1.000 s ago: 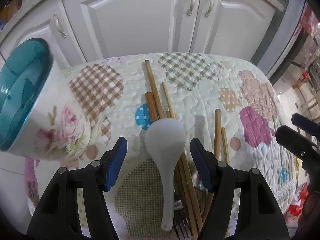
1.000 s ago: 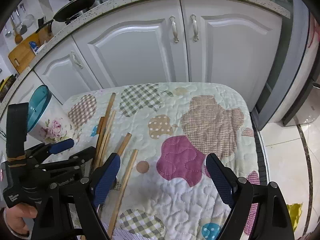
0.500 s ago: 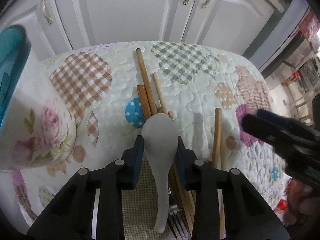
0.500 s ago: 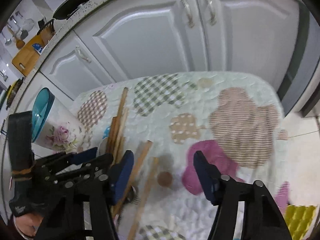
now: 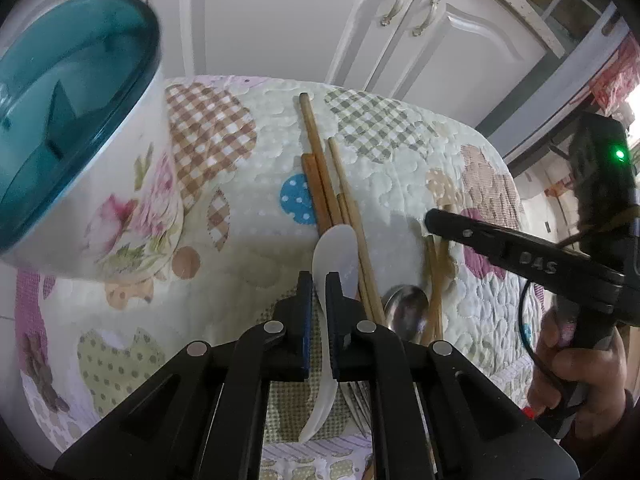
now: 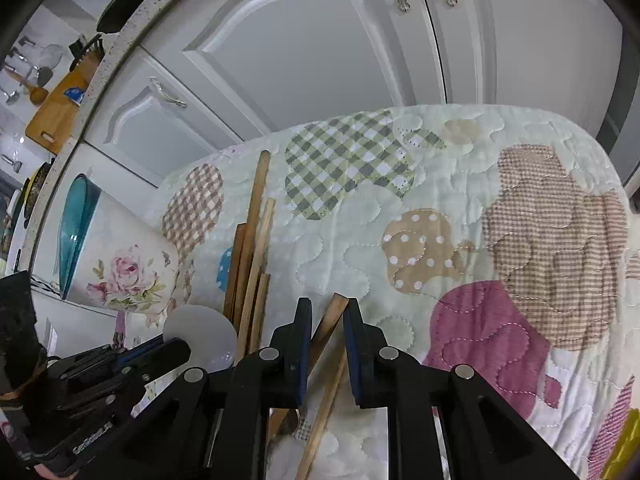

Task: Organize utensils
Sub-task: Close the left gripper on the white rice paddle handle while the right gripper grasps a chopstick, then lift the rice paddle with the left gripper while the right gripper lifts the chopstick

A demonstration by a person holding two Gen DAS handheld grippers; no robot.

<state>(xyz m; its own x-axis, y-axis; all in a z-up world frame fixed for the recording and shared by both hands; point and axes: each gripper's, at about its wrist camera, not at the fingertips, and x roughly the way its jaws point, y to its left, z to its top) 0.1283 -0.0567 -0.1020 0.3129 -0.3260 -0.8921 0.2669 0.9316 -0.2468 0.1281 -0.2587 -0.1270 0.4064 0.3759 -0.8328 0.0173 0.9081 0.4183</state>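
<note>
Worktop under a patchwork quilted cover (image 5: 248, 256), white cabinet doors (image 6: 320, 52) behind it. Left gripper (image 5: 319, 280): jaws drawn in tight on the white spoon (image 5: 334, 248), pads pressing either side of its neck; the bowl pokes out past the fingertips, the handle runs back beneath the gripper. Spoon lies over a loose bundle of wooden chopsticks (image 5: 320, 168) at mid-cover. Floral holder with a teal rim (image 5: 68, 120) stands at the left, apart from the utensils, its divided inside showing. Metal spoon (image 5: 406, 308) just right of the left gripper, next to 2 more chopsticks (image 5: 436, 280); fork tines partly hidden under the gripper. Right gripper (image 6: 327, 312): jaws narrow and closing, 2 chopsticks (image 6: 330, 320) between the pads; 1 touches the left pad, a small gap remains at the right pad, so a firm grip cannot be told. In the left view a hand (image 5: 576, 360) grasps the right gripper's handle at the far right edge.
</note>
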